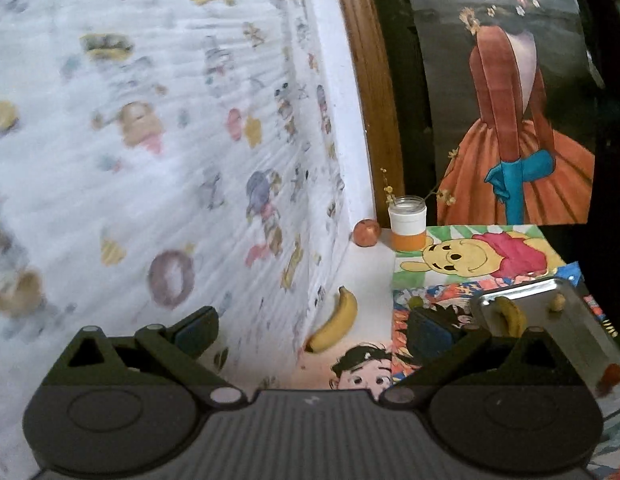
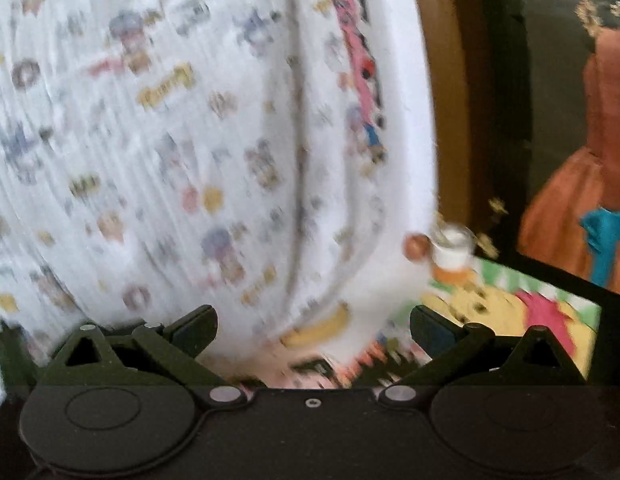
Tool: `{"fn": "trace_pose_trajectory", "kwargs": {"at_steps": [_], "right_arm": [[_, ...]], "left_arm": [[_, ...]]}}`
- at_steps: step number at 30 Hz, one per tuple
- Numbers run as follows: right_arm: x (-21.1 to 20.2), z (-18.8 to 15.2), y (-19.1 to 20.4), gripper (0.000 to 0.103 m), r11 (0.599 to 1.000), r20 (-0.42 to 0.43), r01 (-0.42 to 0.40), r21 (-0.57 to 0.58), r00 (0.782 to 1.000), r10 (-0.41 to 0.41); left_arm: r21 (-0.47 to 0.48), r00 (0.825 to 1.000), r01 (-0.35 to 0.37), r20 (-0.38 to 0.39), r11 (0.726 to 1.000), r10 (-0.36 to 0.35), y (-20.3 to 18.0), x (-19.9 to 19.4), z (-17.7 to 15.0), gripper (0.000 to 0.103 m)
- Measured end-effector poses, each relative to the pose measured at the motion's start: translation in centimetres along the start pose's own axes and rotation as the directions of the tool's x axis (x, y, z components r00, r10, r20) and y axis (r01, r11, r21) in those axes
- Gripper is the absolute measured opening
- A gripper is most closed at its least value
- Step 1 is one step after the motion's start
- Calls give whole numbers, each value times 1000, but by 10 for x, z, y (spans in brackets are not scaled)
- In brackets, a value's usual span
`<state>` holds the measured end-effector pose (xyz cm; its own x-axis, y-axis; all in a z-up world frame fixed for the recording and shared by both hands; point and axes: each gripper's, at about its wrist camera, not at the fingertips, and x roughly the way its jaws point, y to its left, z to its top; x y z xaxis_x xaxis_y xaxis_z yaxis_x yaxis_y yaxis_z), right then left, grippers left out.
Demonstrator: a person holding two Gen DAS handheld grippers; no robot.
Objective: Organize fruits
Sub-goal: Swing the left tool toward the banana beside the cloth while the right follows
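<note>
Fruits are scattered over the counter (image 1: 366, 280), which is covered with cartoon pictures. One banana (image 1: 335, 322) lies on the white strip against the patterned bedsheet (image 1: 150, 140); a second banana (image 1: 510, 316) already lies on the metal tray (image 1: 558, 320) at the right. A reddish apple (image 1: 367, 232) sits at the far end, just beside a jar (image 1: 407, 222) holding dried sprigs.

The left gripper (image 1: 310, 330) has its fingers spread wide and holds nothing. The loose banana lies directly ahead of it, between the two fingertips in the left wrist view and slightly right of centre. Its long axis runs from near-left to far-right, roughly along the line of approach, not across the fingers.

The right gripper (image 2: 312, 330) is likewise spread and empty. Its view is motion-blurred; the same banana (image 2: 318, 330) shows ahead near centre, partly hidden by the bedsheet fold.

Judgement: both grippers face the loose banana, and neither view shows which is nearer. A grasp would probably need a wrist roll so the fingers close across the banana's narrow width. The sheet touching its near end may obstruct one finger.
</note>
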<state>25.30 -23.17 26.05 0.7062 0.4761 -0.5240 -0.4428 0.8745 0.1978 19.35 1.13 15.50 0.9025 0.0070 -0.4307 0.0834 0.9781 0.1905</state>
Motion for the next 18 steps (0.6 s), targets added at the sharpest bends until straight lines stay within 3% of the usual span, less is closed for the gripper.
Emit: {"fn": "trace_pose_trajectory", "kwargs": {"at_steps": [6, 12, 18], "right_arm": [[35, 14, -12, 102, 997, 77, -59, -54, 995, 63], [70, 12, -43, 102, 997, 134, -71, -40, 988, 76], [114, -1, -74, 102, 997, 92, -57, -48, 994, 61]], "left_arm": [[98, 1000, 1, -26, 995, 1, -22, 30, 1, 103], [119, 998, 10, -61, 993, -3, -36, 64, 3, 103], [123, 993, 5, -114, 992, 9, -41, 110, -4, 103]]}}
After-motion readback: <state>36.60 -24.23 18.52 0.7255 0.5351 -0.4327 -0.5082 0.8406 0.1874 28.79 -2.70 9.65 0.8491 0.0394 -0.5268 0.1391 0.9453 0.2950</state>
